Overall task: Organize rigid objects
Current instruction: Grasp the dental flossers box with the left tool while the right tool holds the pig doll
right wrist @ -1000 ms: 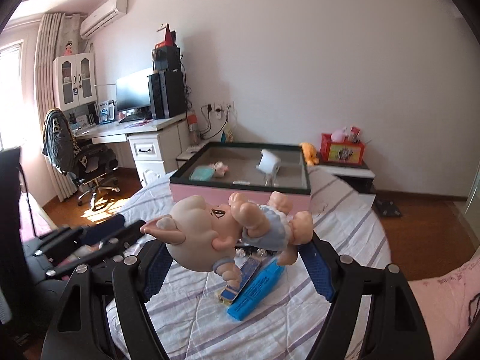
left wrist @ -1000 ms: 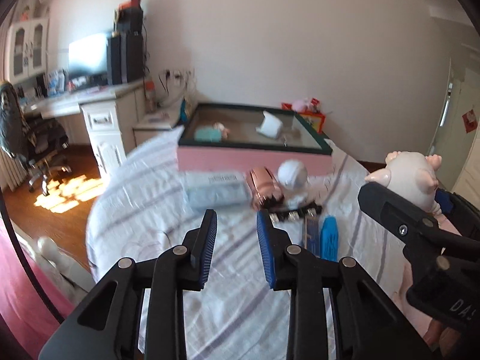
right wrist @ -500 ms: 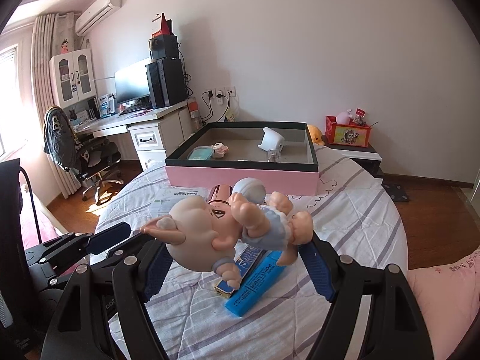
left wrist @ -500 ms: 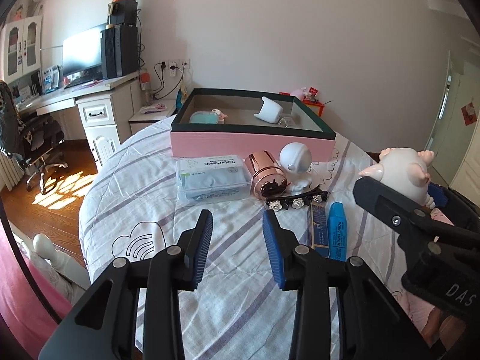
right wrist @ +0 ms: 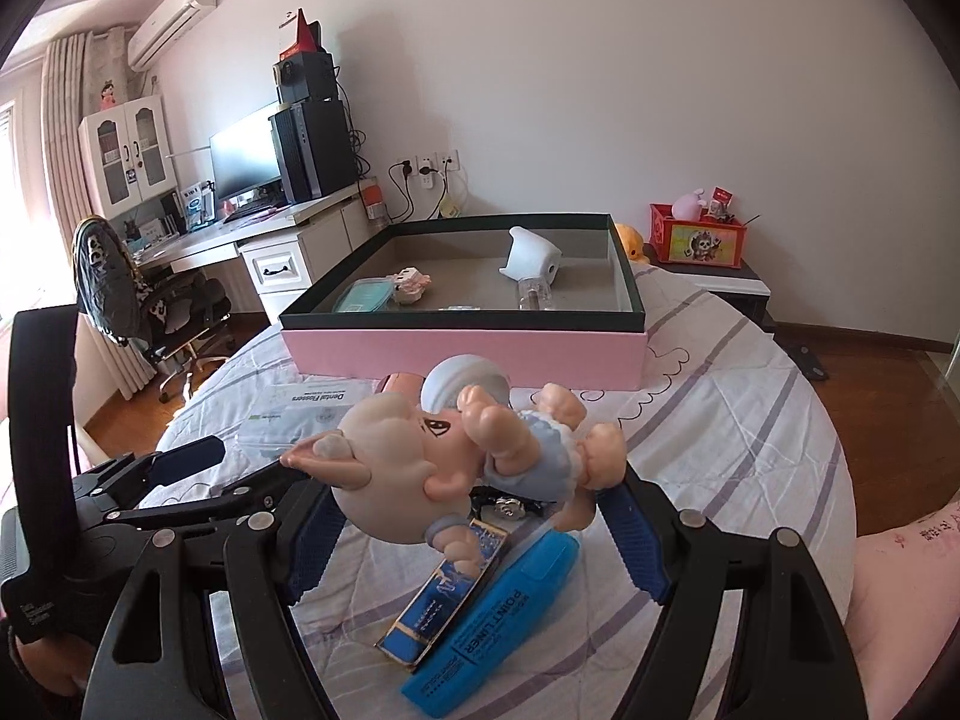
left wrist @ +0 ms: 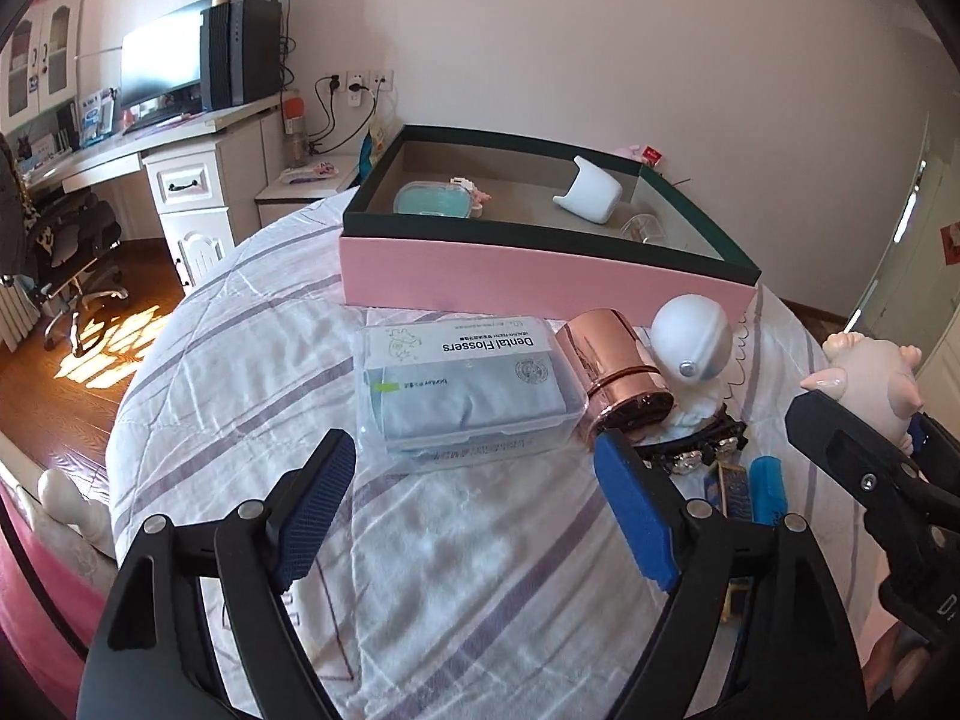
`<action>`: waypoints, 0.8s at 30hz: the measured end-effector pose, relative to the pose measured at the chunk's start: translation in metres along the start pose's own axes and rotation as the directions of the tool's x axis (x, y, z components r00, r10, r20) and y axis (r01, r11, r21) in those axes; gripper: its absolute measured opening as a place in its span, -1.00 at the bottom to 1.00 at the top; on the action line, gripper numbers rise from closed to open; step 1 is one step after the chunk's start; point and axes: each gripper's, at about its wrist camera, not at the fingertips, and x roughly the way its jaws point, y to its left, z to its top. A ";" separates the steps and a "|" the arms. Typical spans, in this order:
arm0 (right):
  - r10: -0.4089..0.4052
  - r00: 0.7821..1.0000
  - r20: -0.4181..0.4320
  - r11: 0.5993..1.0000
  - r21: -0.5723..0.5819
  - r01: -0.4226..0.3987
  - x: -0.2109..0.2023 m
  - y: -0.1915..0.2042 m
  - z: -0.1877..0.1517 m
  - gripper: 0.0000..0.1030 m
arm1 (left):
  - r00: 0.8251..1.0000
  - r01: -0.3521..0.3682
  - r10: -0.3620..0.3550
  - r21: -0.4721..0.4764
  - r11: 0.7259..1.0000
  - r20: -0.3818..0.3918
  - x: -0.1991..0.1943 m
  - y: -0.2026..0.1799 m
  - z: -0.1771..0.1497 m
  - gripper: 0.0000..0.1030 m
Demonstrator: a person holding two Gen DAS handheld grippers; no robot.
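The pig figurine is held clamped sideways in the right gripper, seemingly bound for the pink box, while the empty left gripper is being opened before the dental flossers box, presumably to fit its width

Daylight fills the room evenly, and both views are bright and sharp, with no motion blur. In the left wrist view, far to the left of the gripper, sun falls in bright patches on the wooden floor. The copper-coloured canister just ahead carries a glossy highlight. In the right wrist view the far left edge is washed out by glare beside the curtain. Shadows on the striped bedsheet are soft. Fisheye bending curves both pictures towards dark, vignetted corners.
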 end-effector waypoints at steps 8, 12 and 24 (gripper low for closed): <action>0.011 1.000 -0.019 1.000 0.009 -0.010 0.015 -0.010 0.007 0.53 | 0.997 0.010 -0.002 0.098 0.995 -0.081 0.034 0.001 0.018 0.91; 0.017 1.000 -0.026 1.000 0.017 -0.016 0.021 -0.013 0.008 0.53 | 0.995 -0.021 0.037 0.157 0.987 -0.098 0.047 -0.005 0.026 1.00; 0.015 0.998 -0.056 0.999 0.031 -0.013 0.030 -0.015 0.008 0.53 | 0.998 -0.050 0.058 0.210 0.977 -0.031 0.043 -0.015 0.028 0.97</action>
